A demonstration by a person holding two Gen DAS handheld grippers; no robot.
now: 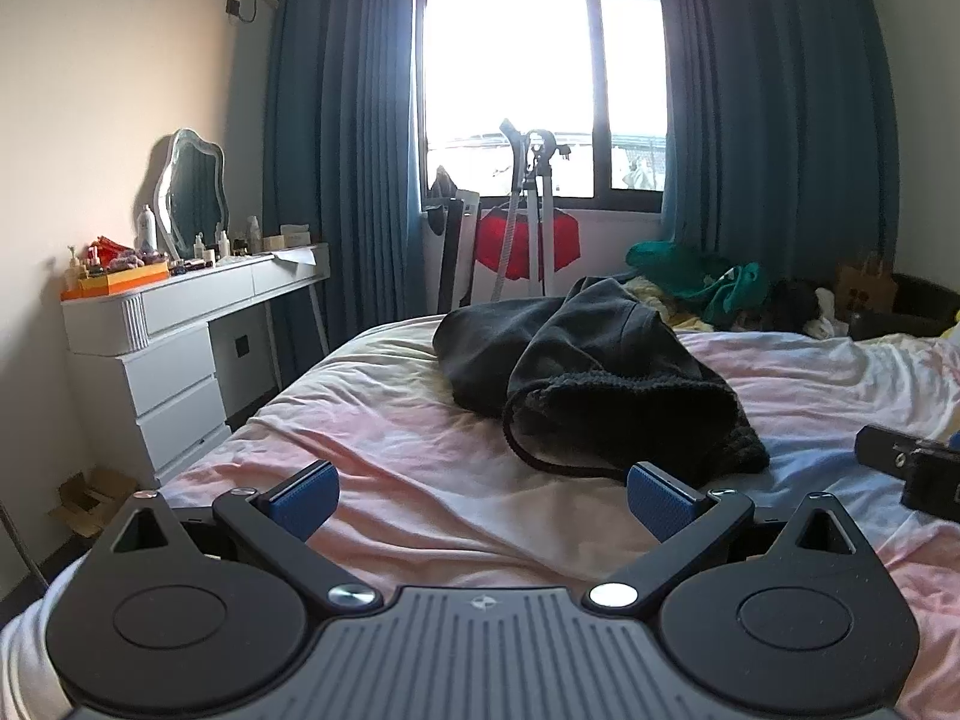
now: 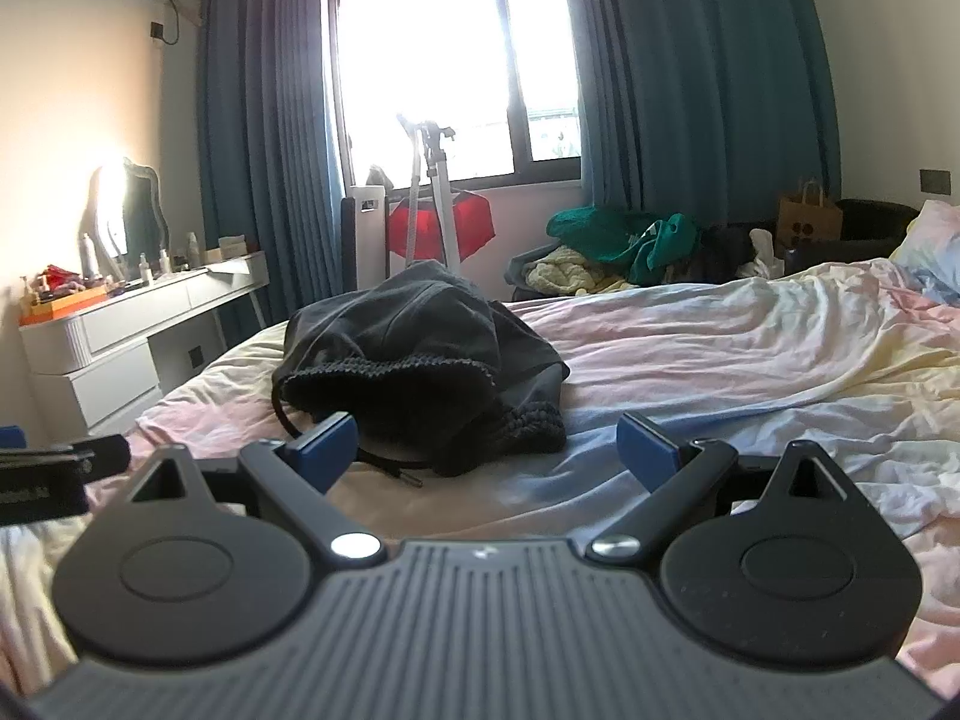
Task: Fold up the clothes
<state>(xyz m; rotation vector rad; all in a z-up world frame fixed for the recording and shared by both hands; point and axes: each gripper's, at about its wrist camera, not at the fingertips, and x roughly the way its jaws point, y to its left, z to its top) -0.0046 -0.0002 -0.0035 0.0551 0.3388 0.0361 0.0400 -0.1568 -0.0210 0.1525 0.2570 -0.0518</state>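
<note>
Folding is not yet under way, as we are judging it: we are holding both tools low over the bed (image 1: 420,480), facing a dark garment (image 1: 576,372) that is lying crumpled in a heap on the pink and cream sheet. The left tool (image 1: 483,501) is spread wide with nothing between its blue pads, and the right tool (image 2: 486,450) is likewise released and empty; each is hovering just short of the heap, with the left one's right pad close to the knitted hem.

The garment is bunched, so its long axis is hard to read; the heap seems to be running away from us toward the window (image 1: 540,60), with the ribbed, knitted hem (image 2: 432,408) and a loose drawcord (image 2: 384,468) nearest us and the smoother cloth mounded behind.

The next move, we are thinking, calls for pinching two points of that near hem, one per tool, and lifting and spreading the cloth flat on the sheet. Catching only the cord, or the sheet beneath, is the risk.
</note>
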